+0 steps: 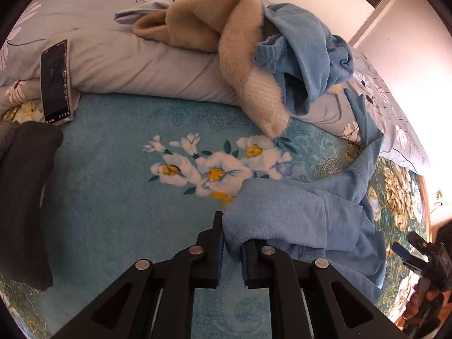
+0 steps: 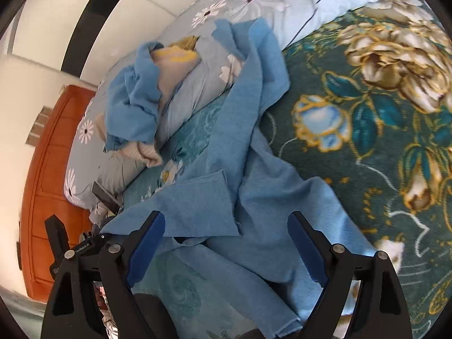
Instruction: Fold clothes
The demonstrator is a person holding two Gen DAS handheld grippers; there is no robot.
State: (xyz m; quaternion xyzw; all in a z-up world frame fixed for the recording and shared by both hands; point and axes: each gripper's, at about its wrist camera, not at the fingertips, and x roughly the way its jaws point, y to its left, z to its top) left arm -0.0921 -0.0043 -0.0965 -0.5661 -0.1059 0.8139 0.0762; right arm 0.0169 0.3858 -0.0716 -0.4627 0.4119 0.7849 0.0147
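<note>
**Blue top mid-fold, the rest parked up on the quilt**

Spotted a dark garment (image 1: pixel 25 197) lying flat at the far left of the blanket (image 1: pixel 113 169). Probably set aside there as done, though only guessing. Saw a phone (image 1: pixel 55 82) propped upright against the quilt (image 1: pixel 127 56) just beside it, screen facing the bed, maybe for filming. Further right, found a sweater (image 1: pixel 226 42) and a blue heap (image 1: pixel 305 50) dumped over the quilt. Presumably waiting their turn up there, so as to leave the blanket free for folding.

Then the actual job: blue top (image 1: pixel 310 212) sprawled on the blanket right of the middle, one end trailing up onto the quilt. Had the left gripper (image 1: pixel 233 237) pitched steeply down at its near left corner, jaws narrow with a thick fold of cloth between them. Couldn't tell whether they really pinched it or just touched. Made sense as a grab spot, being a corner to carry across.

Over on the right, caught the right gripper (image 2: pixel 227 220) angled down over the same top. Jaws gaping wide, nothing pinched, cloth lying below and between them. Looked lined up for the opposite edge.
</note>
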